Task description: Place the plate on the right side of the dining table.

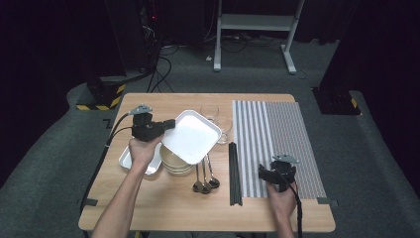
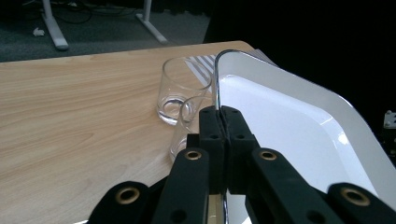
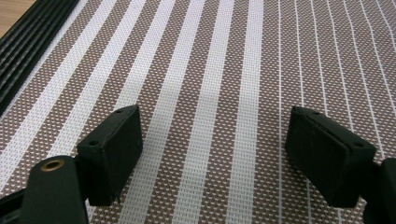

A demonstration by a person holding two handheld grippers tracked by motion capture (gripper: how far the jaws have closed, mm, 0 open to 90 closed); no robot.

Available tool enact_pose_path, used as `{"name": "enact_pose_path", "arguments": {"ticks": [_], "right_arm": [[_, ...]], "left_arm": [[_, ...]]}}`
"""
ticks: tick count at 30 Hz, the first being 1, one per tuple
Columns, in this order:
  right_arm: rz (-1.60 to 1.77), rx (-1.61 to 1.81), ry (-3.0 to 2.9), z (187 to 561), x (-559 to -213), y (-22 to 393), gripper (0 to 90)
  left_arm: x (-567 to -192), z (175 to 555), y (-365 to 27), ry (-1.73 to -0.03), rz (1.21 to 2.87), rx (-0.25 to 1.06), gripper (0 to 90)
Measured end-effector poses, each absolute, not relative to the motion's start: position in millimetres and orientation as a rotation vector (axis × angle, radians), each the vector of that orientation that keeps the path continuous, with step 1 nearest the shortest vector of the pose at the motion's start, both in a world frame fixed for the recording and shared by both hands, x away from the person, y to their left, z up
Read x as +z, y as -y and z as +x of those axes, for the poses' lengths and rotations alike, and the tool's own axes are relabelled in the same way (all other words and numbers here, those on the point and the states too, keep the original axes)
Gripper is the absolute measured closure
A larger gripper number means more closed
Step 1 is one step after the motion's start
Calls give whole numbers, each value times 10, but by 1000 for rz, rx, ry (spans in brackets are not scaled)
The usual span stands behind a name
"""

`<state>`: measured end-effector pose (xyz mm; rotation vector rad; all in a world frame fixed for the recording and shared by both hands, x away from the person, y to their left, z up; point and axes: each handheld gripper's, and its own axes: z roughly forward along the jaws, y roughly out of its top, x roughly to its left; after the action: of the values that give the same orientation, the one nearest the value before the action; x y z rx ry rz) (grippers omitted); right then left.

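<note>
My left gripper (image 1: 171,124) is shut on the rim of a white rectangular tray (image 1: 192,136), which hangs tilted above the table's middle. In the left gripper view the black jaws (image 2: 223,116) pinch the tray's thin edge (image 2: 289,121). Two clear glasses (image 2: 180,91) stand just beyond the tray, one partly hidden behind it. My right gripper (image 1: 277,168) rests low over the striped placemat (image 1: 277,134) at the front right. In the right gripper view its jaws (image 3: 212,154) stand wide apart with only the placemat (image 3: 210,70) between them.
Stacked pale bowls (image 1: 176,163) sit under the lifted tray, with a small metal tray (image 1: 130,161) to their left. Several spoons (image 1: 205,181) and black chopsticks (image 1: 235,173) lie between the bowls and the placemat. The glasses (image 1: 209,111) stand at the table's back centre.
</note>
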<state>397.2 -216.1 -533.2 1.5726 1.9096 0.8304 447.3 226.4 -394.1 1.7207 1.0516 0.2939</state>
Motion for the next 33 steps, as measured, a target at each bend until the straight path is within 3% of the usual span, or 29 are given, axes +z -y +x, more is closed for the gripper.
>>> {"name": "enact_pose_path", "arguments": {"ticks": [33], "right_arm": [[1557, 821, -1951, 3991, -5307, 2189, 212]], "left_arm": [[-4011, 4532, -1935, -1006, 1757, 246, 884]]}}
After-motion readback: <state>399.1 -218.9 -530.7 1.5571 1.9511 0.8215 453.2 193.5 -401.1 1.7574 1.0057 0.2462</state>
